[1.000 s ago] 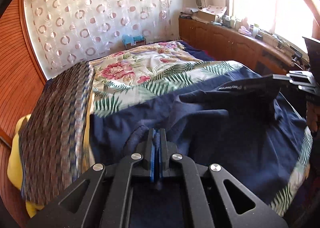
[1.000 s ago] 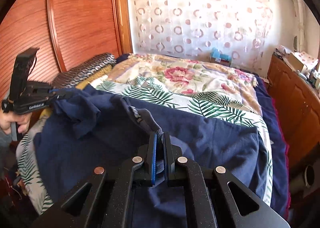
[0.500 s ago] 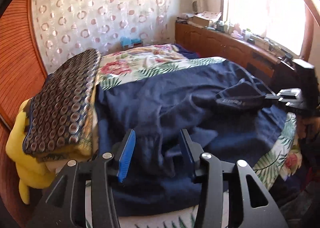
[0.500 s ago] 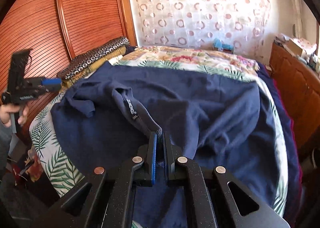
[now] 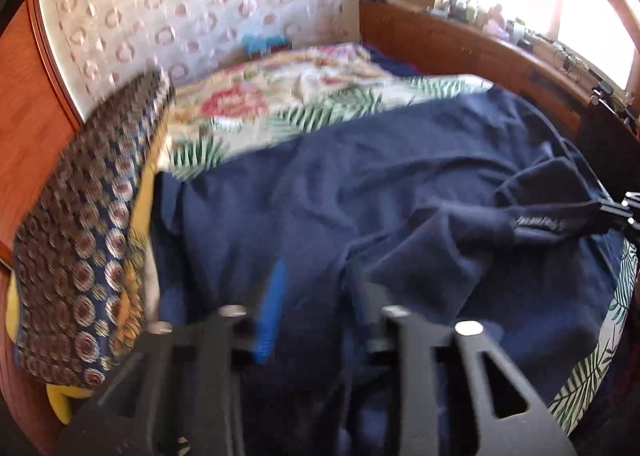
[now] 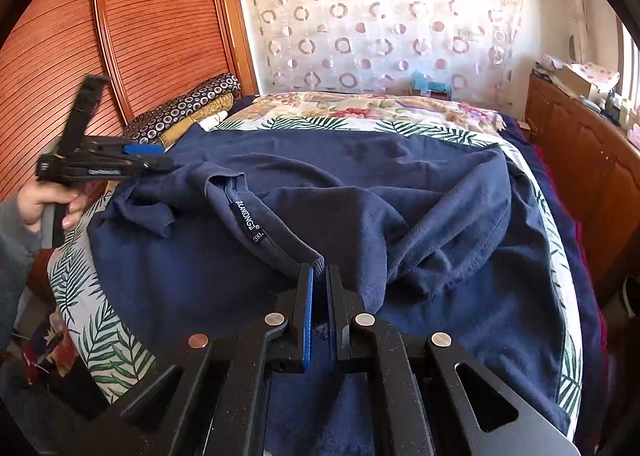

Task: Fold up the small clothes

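A large navy blue T-shirt (image 6: 360, 184) lies spread and rumpled on the bed, its neck label facing up. My right gripper (image 6: 319, 272) is shut on the shirt's collar edge and holds it just above the bed. In the left wrist view the shirt (image 5: 340, 184) fills the middle and my left gripper (image 5: 316, 288) is open, its jaws apart over the cloth, blurred by motion. In the right wrist view the left gripper (image 6: 160, 158) hovers at the shirt's left sleeve. The right gripper's tip (image 5: 616, 212) shows at the right edge of the left wrist view.
The bed carries a floral and palm-leaf cover (image 6: 360, 112). A stack of patterned pillows (image 6: 188, 108) lies by the wooden sliding wardrobe (image 6: 120, 36). A wooden cabinet (image 6: 580, 136) with clutter runs along the right side. A curtain (image 6: 380, 16) hangs behind.
My left gripper let go of the shirt and opened, then swung in over the cloth near the sleeve. The right gripper stayed shut on the collar and pulled it back toward the bed's front.
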Motion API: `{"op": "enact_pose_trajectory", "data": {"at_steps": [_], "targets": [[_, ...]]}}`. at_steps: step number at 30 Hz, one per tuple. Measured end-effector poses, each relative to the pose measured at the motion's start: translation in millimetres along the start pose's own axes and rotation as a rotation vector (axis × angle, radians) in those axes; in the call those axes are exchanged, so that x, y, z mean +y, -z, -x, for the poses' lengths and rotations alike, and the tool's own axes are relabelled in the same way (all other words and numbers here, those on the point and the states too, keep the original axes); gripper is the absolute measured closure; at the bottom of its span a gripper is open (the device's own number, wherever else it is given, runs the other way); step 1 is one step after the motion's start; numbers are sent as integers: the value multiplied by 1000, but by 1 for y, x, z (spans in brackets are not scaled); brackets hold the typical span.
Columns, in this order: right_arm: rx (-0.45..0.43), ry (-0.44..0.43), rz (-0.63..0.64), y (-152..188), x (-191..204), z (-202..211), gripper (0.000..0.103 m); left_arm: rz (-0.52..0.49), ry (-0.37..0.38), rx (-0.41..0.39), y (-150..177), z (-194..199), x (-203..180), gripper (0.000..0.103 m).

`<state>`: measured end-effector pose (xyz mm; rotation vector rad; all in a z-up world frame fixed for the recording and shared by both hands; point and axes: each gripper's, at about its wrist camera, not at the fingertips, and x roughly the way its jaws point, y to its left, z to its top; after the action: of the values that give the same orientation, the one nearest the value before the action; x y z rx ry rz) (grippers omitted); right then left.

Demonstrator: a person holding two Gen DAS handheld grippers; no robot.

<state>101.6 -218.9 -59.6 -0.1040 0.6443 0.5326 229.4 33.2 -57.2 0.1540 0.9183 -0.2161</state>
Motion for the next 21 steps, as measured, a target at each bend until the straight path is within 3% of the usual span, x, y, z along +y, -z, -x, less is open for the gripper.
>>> {"op": "enact_pose_trajectory", "data": {"at_steps": [3,7,13,17,21], "targets": [[-7,-2,1,-2,0,0,98,-14,37,3,11,2,0,97],[-12,-10,6,-2,0,0,98,-30,23,-75,24,29,0,99],[-43,-34,17,0,4,13,98,32,-6,-277,62,92,9,99],[-37,-71,6,13,8,23,98,76,34,-269,96,102,10,99],[-13,-85,-4,28,13,30,98,101,19,-255,121,101,7,99]]}}
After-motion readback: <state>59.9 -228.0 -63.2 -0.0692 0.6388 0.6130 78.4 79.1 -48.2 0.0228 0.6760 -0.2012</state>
